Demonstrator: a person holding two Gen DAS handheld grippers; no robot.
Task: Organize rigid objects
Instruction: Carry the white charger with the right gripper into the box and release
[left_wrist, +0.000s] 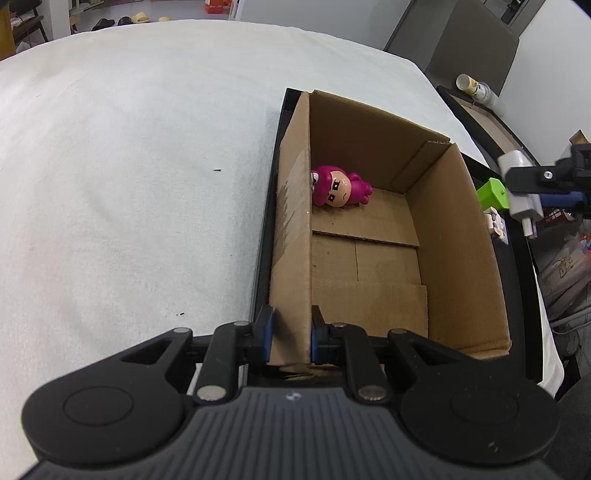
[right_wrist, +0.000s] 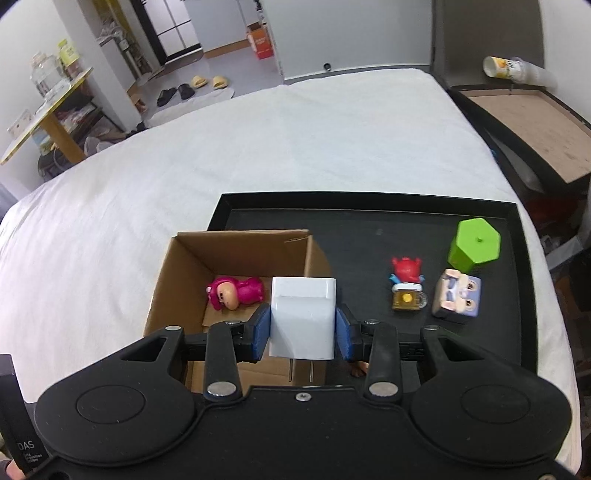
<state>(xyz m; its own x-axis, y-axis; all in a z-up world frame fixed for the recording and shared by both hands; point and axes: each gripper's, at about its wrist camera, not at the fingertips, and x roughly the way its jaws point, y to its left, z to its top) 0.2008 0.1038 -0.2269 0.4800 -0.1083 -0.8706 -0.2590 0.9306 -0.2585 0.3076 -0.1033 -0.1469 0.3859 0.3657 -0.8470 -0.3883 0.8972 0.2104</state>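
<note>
An open cardboard box (left_wrist: 454, 258) stands on a black tray (right_wrist: 369, 236). A pink figurine (left_wrist: 340, 186) lies inside it; it also shows in the right wrist view (right_wrist: 234, 291). My left gripper (left_wrist: 290, 328) is shut on the box's left wall (left_wrist: 293, 229). My right gripper (right_wrist: 302, 328) is shut on a white plug adapter (right_wrist: 302, 317) and holds it above the box's right side; the adapter also shows in the left wrist view (left_wrist: 521, 192). On the tray to the right stand a green hexagonal block (right_wrist: 474, 245), a red figurine (right_wrist: 406, 280) and a pale blue toy (right_wrist: 458, 295).
The tray lies on a white cloth-covered surface (right_wrist: 258, 147). A dark side table (right_wrist: 532, 122) with a cup (right_wrist: 506, 68) on it stands at the right. A shelf and slippers are on the floor beyond.
</note>
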